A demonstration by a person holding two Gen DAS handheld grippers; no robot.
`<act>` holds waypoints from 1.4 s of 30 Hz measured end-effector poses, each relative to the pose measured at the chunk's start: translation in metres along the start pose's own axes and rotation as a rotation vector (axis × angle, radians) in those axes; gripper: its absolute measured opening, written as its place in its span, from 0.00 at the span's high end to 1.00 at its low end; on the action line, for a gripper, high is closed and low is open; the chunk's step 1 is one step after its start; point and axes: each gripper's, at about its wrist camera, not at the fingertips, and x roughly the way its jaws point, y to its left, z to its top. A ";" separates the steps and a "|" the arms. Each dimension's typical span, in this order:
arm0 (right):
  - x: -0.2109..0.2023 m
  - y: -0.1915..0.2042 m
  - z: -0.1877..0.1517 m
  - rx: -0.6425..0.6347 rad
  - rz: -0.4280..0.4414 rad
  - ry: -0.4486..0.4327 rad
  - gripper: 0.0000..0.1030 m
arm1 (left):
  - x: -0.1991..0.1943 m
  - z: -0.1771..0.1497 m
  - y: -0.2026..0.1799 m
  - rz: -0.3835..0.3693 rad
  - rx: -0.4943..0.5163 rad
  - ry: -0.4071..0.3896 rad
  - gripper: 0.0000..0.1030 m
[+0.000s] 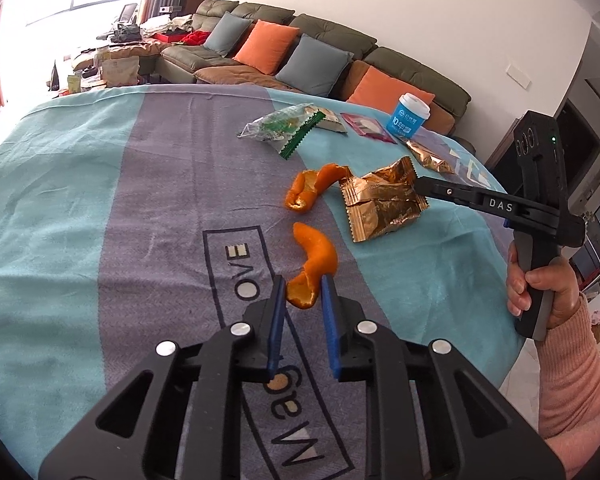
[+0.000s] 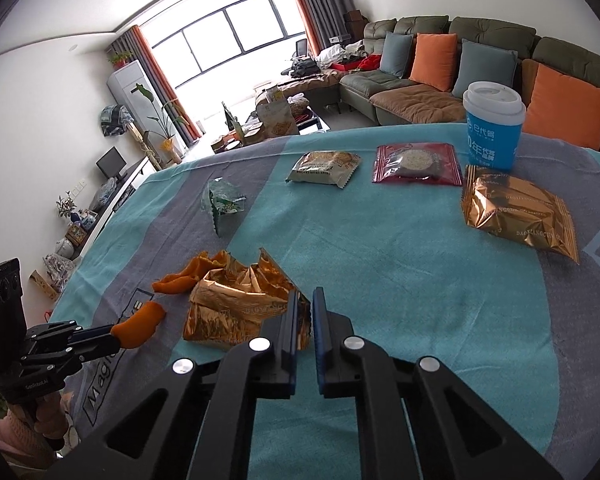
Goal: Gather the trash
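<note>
Left gripper [image 1: 303,286]: fingers part open, straddling the near end of a curved orange peel [image 1: 312,264] that lies on the cloth [image 1: 100,200]. Blue pads [image 1: 277,304] sit just beside the peel on either side; the left pad looks to touch it, the right shows a thin gap. Right wrist view shows the same peel [image 2: 138,326] at the left gripper's [image 2: 114,334] tips, but firm contact cannot be told.

Right gripper [image 2: 305,300]: fingers narrowly open, the torn corner of a crumpled gold wrapper [image 2: 236,304] lying between them against the left pad. From the left wrist view the right gripper [image 1: 418,184] tip meets the wrapper's [image 1: 384,204] right edge; clamped or not cannot be told.

Second peel [image 1: 312,190] lies touching the wrapper's far-left corner.

Farther back on the cloth: clear green wrapper [image 1: 284,128], cracker pack [image 2: 324,166], red pack [image 2: 418,164], sealed gold pack [image 2: 516,216], blue cup [image 2: 494,128] upright at the far edge.
</note>
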 end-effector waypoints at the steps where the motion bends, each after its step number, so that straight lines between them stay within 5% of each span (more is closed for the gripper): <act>1: -0.002 -0.001 0.002 0.008 0.010 -0.011 0.73 | -0.002 0.000 0.001 0.003 -0.001 -0.004 0.82; 7: 0.011 0.003 0.010 -0.011 0.040 0.008 0.68 | -0.011 -0.002 0.007 0.025 0.000 -0.023 0.83; 8: 0.014 0.004 0.010 -0.014 0.047 0.018 0.70 | -0.012 -0.002 0.007 0.030 0.001 -0.026 0.83; 10: 0.015 0.006 0.009 -0.026 0.057 0.027 0.90 | -0.015 -0.003 0.008 0.038 0.003 -0.031 0.83; 13: 0.013 0.008 0.005 -0.039 0.050 0.036 0.99 | -0.020 -0.005 0.011 0.046 0.002 -0.039 0.83; 31: -0.040 0.036 0.001 -0.059 0.130 -0.111 0.99 | -0.060 -0.014 0.030 0.096 -0.024 -0.109 0.85; 42: -0.024 0.082 0.007 -0.126 0.233 -0.100 0.99 | -0.090 -0.021 0.042 0.152 -0.033 -0.159 0.87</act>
